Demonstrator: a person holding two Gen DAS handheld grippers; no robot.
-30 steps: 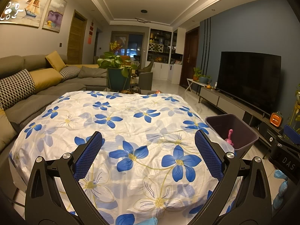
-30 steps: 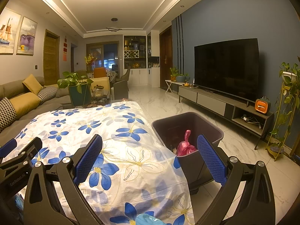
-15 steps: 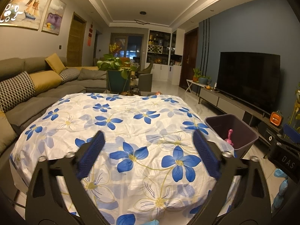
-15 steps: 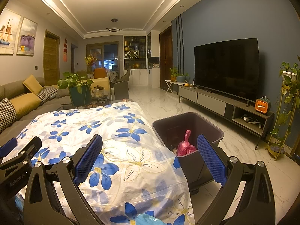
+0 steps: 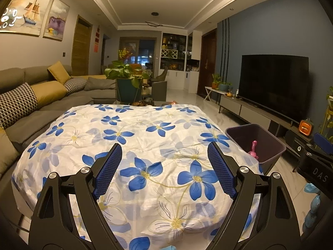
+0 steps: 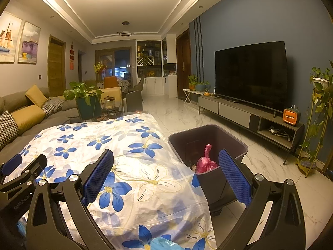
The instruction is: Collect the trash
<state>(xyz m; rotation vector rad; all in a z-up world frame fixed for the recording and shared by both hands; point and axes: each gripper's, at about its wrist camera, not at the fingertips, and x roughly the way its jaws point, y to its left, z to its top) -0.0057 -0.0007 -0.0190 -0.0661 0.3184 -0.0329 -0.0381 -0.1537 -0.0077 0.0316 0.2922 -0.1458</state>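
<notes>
Trash, a knotted pink bag (image 6: 205, 162), sits inside the dark bin (image 6: 235, 143) just beside the flowered table (image 5: 145, 141), probably within easy reach, while both the left gripper (image 5: 164, 170) and right gripper (image 6: 166, 175) hover spread and empty.

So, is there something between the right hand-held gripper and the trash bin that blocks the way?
Nothing visible does. The right hand-held gripper is open and empty above the flowered cloth. The trash bin stands open beside the table, with a pink bag already inside.
</notes>
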